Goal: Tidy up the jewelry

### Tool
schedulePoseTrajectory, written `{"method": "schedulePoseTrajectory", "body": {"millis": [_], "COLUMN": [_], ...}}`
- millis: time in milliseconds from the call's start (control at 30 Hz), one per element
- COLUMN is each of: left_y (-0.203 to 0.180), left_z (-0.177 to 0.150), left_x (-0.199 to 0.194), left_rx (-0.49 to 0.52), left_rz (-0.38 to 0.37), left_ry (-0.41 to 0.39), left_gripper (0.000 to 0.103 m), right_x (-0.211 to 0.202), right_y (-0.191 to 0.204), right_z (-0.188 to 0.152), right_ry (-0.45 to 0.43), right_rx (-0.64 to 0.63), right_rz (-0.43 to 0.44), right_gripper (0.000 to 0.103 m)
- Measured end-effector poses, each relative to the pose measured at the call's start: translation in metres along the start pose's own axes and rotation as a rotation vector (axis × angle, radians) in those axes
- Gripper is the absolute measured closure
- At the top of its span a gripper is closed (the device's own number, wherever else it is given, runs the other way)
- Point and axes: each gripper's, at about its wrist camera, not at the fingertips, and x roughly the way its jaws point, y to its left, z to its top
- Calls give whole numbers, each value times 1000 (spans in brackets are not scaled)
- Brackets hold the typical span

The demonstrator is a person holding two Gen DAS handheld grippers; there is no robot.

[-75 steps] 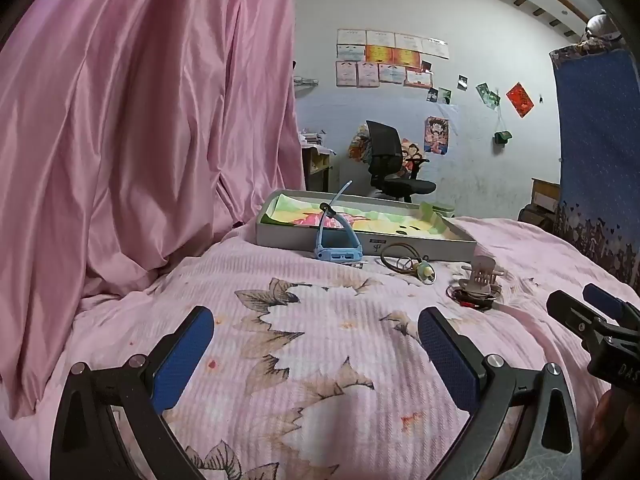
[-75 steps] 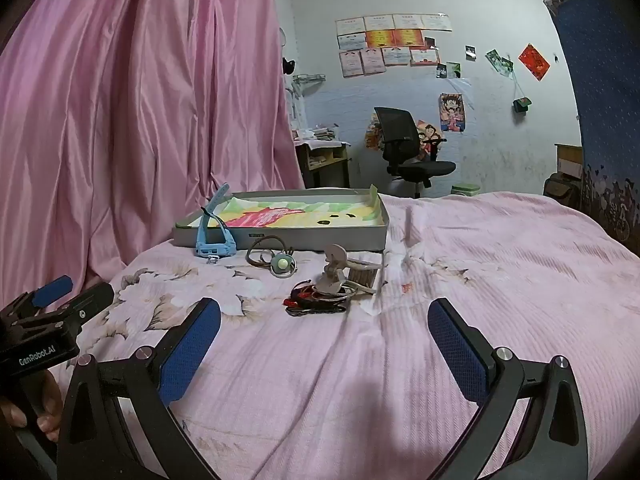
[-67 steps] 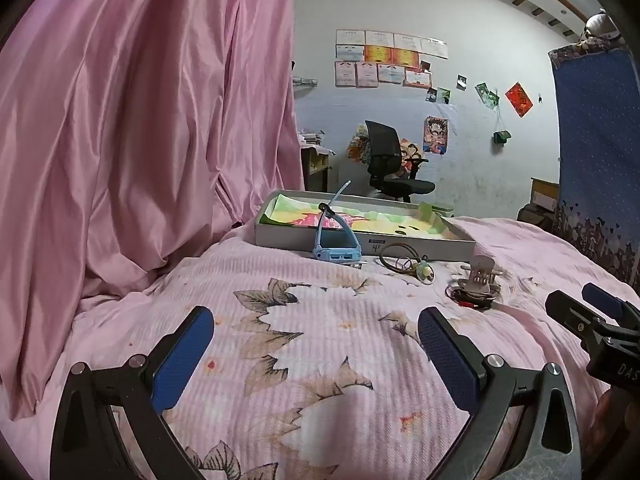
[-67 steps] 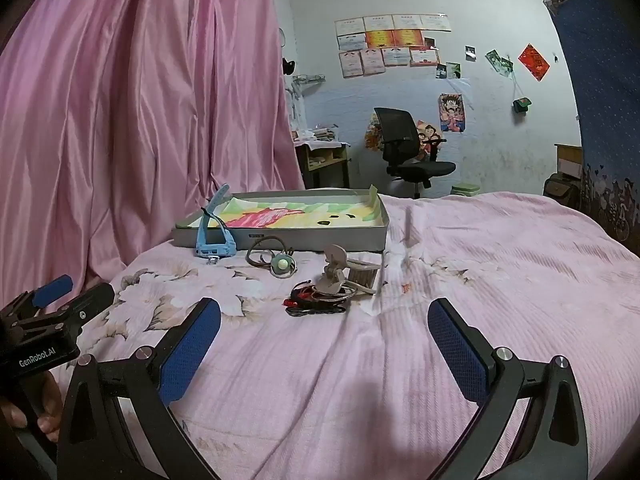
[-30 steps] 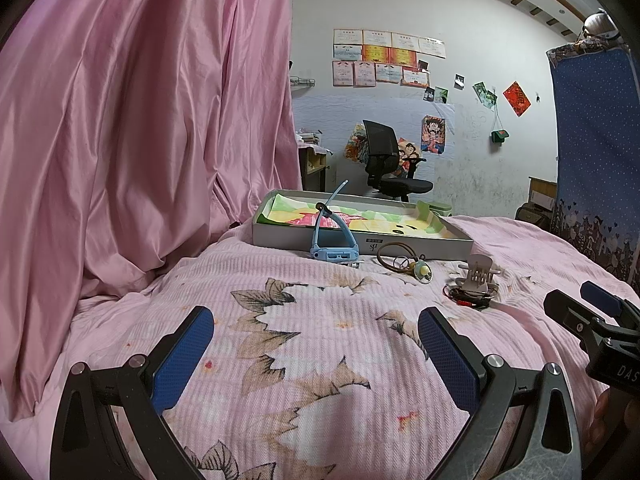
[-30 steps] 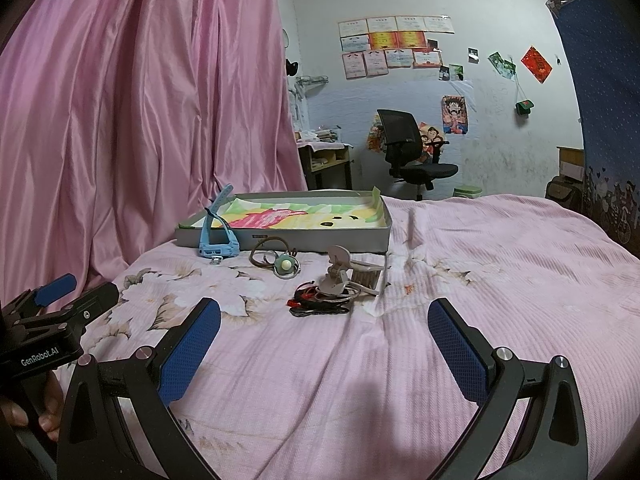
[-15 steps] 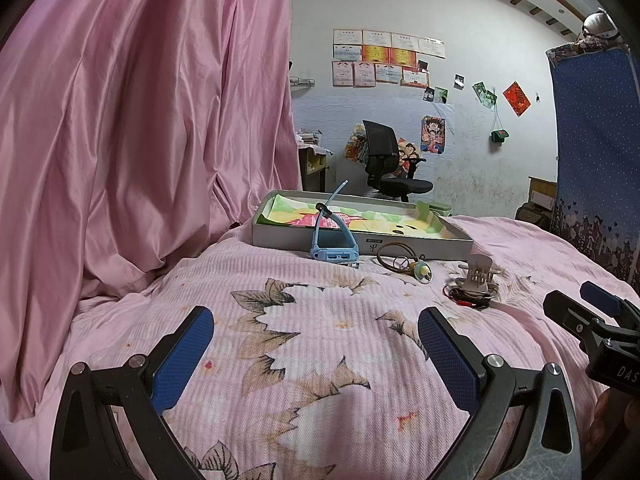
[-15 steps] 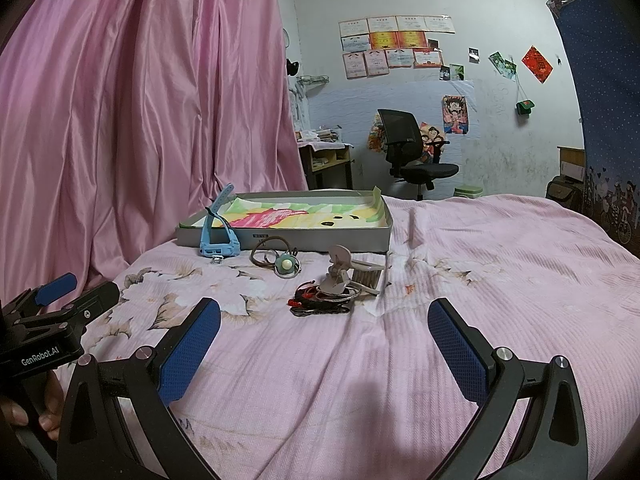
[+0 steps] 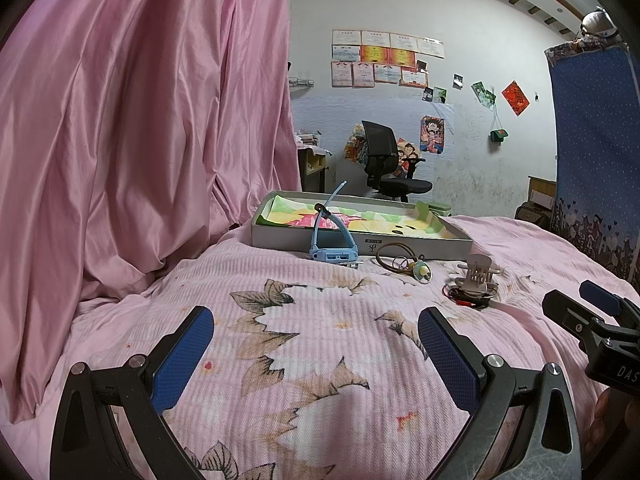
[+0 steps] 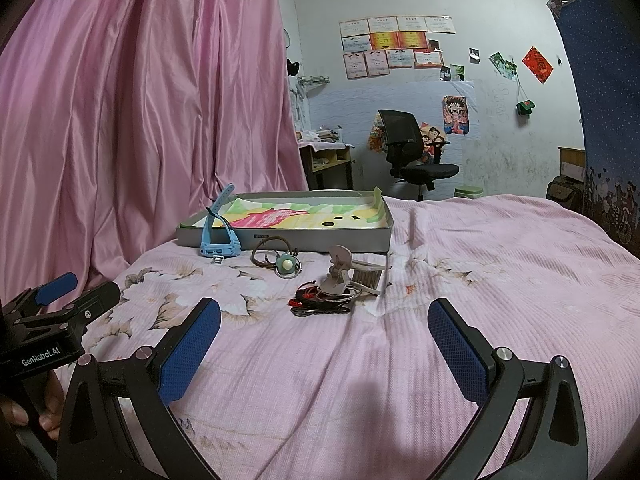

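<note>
Both grippers, left (image 9: 312, 344) and right (image 10: 324, 340), hover spread and empty; hair clip (image 10: 352, 274) lies ahead of right gripper, short of tray (image 10: 280, 238)—approach low, straddle squarely.

Pink ribbed bedspread with beige flower print (image 9: 320, 340) covers the bed. Shiny pink satin curtain (image 9: 140, 120) hangs left. Black mesh office chair (image 10: 412, 152) by the pale back wall, paper certificates (image 10: 396, 40) taped above it. Dark blue patterned hanging cloth (image 9: 592, 140) right.
</note>
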Motion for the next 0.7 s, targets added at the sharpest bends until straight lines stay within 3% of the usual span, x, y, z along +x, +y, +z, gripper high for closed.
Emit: {"method": "schedulePoseTrajectory", "body": {"millis": [700], "left_y": [0], "left_z": [0], "left_x": [0], "left_rx": [1], "left_rz": [0], "left_ry": [-1], "left_gripper": [0], "right_x": [2], "right_y": [-2], "right_z": [0], "right_ry": [2], "right_rx": [2], "right_rz": [-1], "right_gripper": [1]}}
